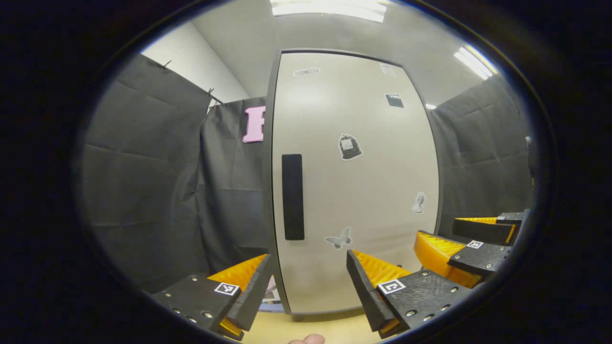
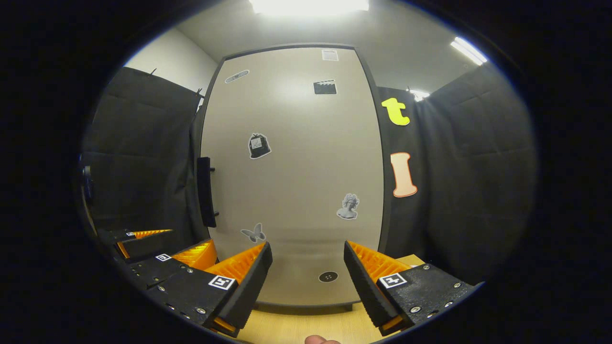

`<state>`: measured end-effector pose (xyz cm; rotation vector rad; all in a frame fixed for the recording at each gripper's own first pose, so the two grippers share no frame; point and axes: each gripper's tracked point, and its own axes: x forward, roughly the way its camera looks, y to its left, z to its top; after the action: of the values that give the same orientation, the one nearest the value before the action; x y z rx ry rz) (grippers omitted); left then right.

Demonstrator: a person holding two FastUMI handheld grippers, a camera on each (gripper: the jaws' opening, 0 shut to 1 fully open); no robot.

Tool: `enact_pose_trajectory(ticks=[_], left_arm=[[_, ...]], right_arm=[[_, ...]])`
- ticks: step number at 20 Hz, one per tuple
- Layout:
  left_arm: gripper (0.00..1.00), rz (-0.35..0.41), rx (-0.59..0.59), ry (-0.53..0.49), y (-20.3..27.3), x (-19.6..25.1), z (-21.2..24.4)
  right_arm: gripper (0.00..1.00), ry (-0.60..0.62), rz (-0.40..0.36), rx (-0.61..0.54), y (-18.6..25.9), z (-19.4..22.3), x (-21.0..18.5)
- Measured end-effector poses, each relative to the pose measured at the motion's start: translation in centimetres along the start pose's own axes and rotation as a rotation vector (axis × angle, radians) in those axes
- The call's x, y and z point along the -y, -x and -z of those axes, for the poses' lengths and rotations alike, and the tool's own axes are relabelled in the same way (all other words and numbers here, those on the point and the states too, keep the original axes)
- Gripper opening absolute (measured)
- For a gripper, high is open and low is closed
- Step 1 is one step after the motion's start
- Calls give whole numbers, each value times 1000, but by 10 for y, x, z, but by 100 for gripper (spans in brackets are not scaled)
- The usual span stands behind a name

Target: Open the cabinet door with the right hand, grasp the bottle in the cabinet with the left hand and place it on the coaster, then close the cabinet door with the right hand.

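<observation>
One cabinet door (image 1: 354, 181) stands shut and upright ahead of both grippers, its pale face dotted with small stickers, among them a butterfly sticker (image 1: 339, 238). A dark vertical handle (image 1: 292, 197) sits on the door's left edge. In the left gripper view, the left gripper (image 1: 308, 282) has its fingers spread wide with nothing between them, short of the door's lower part and just right of the handle. The right gripper (image 2: 306, 274) is likewise wide open and empty, aimed at the door's lower middle; its handle (image 2: 205, 192) lies up and to the left. The cabinet rests on a light wooden tabletop (image 2: 306, 325).
</observation>
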<state>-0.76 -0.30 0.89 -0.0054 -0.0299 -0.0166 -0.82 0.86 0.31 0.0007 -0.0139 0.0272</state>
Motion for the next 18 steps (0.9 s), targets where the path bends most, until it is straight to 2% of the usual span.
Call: enact_pose_trajectory(ticks=[4,5,6,7,8,18], left_arm=[[89,7,2,-2,-1,3,0],[93,8,3,-1,-1,4,0],[89,9,2,0,-1,5,0],[93,6,0,-1,-1,4,1],[89,6,0,0,0,3,0],[89,-20,-17,-9,17,-12,3]], right_arm=[[93,1,1,-7,-1,1,2],[93,-2,3,-7,-1,1,3],[93,-3,6,-6,-1,0,5],[93,-3,9,-4,-1,0,6],[93,-5,10,-2,-2,-1,7],[93,-13,-9,16,-6,-10,8]])
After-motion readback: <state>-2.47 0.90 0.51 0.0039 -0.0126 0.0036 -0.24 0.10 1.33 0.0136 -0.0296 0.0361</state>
